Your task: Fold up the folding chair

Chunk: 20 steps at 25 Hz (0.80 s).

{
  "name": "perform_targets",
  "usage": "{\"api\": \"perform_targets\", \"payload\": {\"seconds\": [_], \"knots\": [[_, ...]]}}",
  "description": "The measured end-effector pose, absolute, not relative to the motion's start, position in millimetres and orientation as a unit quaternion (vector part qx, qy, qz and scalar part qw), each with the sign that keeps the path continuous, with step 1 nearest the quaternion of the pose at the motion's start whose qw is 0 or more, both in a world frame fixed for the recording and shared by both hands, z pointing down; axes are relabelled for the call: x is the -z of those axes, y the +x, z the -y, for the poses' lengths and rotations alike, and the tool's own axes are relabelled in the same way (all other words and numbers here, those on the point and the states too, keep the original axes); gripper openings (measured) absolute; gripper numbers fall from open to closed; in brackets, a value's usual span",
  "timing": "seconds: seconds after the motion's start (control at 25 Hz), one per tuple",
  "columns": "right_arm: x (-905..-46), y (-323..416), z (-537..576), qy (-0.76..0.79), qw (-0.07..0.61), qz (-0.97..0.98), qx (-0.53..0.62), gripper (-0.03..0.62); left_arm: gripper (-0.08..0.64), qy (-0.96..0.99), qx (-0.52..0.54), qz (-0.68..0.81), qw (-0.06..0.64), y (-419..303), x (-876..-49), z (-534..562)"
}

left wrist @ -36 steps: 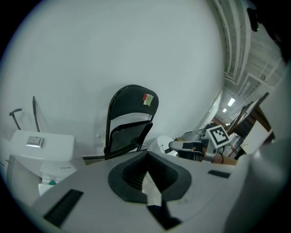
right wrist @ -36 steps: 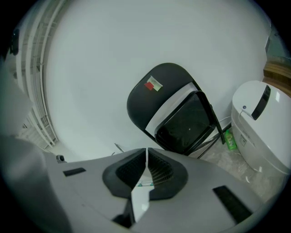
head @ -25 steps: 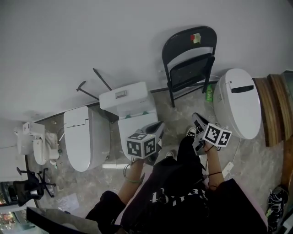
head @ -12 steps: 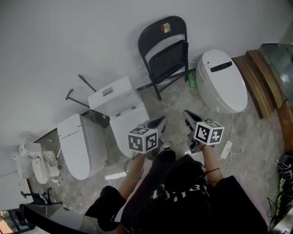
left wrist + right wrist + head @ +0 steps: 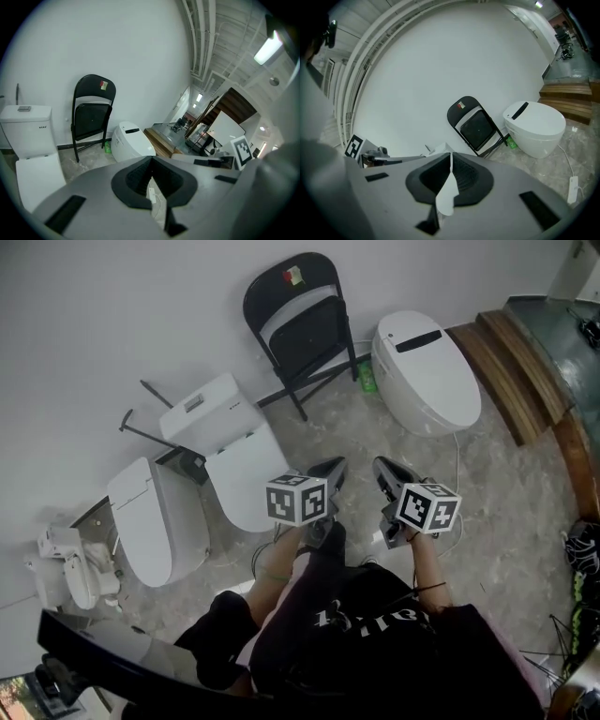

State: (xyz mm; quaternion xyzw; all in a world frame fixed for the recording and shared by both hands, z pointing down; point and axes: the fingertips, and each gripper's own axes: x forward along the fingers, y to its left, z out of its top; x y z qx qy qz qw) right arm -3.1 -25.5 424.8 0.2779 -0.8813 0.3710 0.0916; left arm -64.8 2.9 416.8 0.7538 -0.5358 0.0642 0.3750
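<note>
The black folding chair (image 5: 298, 317) stands against the white wall with its seat tipped up flat against the back. It also shows in the left gripper view as the chair (image 5: 91, 117) at the left, and in the right gripper view as the chair (image 5: 476, 126) at the centre. My left gripper (image 5: 330, 468) and right gripper (image 5: 384, 471) hang side by side over the floor, well short of the chair. Both are shut with nothing between the jaws, as seen at the left gripper (image 5: 151, 163) and the right gripper (image 5: 450, 158).
A rounded white toilet (image 5: 426, 371) sits right of the chair, with a green bottle (image 5: 367, 379) between them. A toilet with a tank (image 5: 223, 442) and another toilet (image 5: 156, 521) lie to the left. Wooden steps (image 5: 512, 360) are at the right, and black rods (image 5: 148, 414) lean on the wall.
In the head view the chair and toilets have slid left and up as both hands moved sideways. Both grippers stayed shut and empty.
</note>
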Motion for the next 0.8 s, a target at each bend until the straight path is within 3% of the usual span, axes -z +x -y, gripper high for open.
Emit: {"api": "perform_targets", "payload": {"seconds": [0.36, 0.56, 0.8], "knots": [[-446, 77, -57, 0.272, 0.102, 0.874, -0.390, 0.025, 0.003, 0.730, -0.073, 0.545, 0.407, 13, -446, -103], [-456, 71, -95, 0.257, 0.097, 0.872, -0.406, 0.025, 0.003, 0.716, -0.092, 0.552, 0.417, 12, -457, -154], [-441, 44, -125, 0.253, 0.095, 0.881, -0.387, 0.025, 0.003, 0.724, -0.034, 0.549, 0.417, -16, -440, -161]]}}
